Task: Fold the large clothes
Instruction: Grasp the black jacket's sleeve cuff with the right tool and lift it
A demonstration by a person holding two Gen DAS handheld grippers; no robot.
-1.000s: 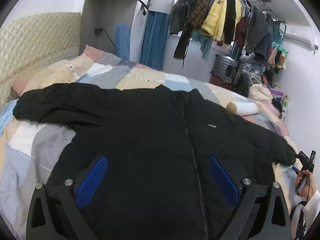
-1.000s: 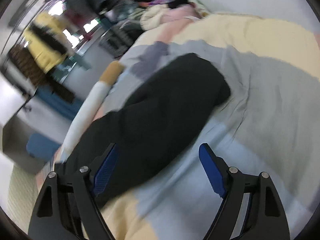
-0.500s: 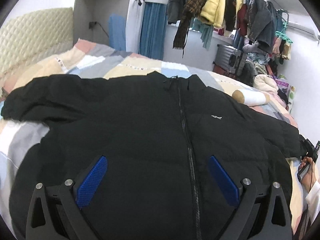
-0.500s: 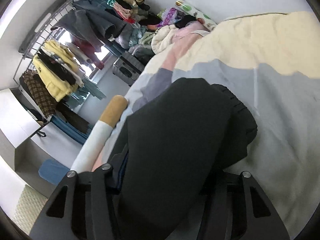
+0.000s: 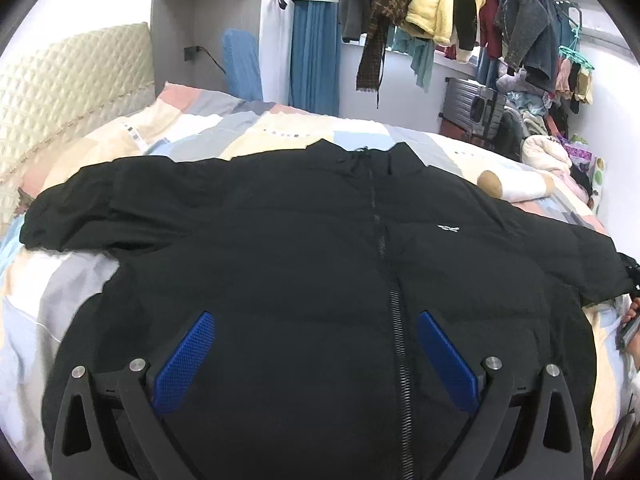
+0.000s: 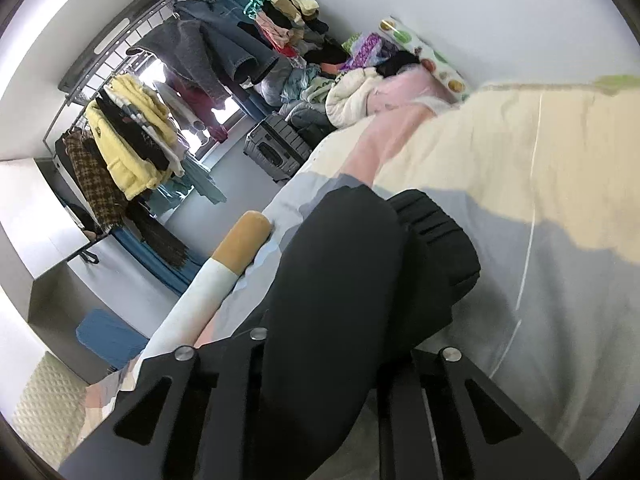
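Since earlier frame, right gripper moved onto sleeve cuff, jaws closing on it. Left gripper wide, empty over black jacket, spread flat on bed. Risk: shallow cuff grip slips; cigarette-shaped pillow at 2 o'clock snags sleeve.

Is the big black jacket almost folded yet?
Not yet. The black jacket is spread flat on the bed, zipped, both sleeves out. The right gripper is closing on one sleeve; the left gripper hovers open. All the folds are left.

bright window daylight | fisheye-bent edges | right view's bedding blurred
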